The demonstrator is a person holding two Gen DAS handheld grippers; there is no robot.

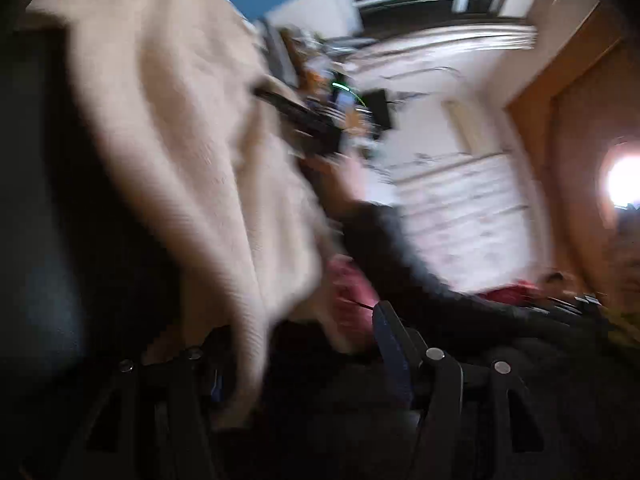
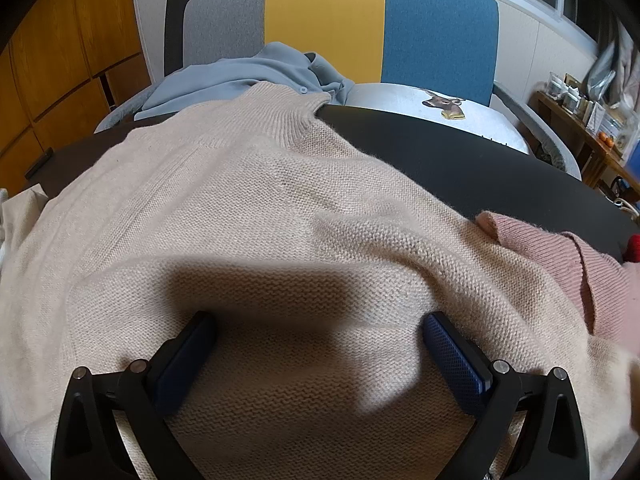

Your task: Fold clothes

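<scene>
Beige knitted sweater lies spread over a dark flat table, ribbed collar at the far end from the right tongs; most of the body sits directly ahead of and beneath them. Right tongs released, blue-padded fingers wide apart and resting on the knit, pinning it rather than gripping. Left wrist view heavily blurred: a fold of the same beige knit hangs up close on the left side of the left tongs, draped across one finger. Whether those tongs are clenched on the cloth I cannot tell. Judgement: a fold is under way, one side of the sweater raised by the left while the right anchors the body. Next move calls for carrying the raised part over the flat part, laying it down square, then smoothing the ridge of slack just ahead of the right tongs. A pink ribbed knit garment lies touching the sweater, right of the right tongs; it may snag in the fold. Beyond the collar, a pale blue buttoned shirt and a white cushion with a deer print sit on a grey, yellow and blue panelled sofa. Orange wooden cabinets far left, cluttered wooden shelf far right, window above it.
</scene>
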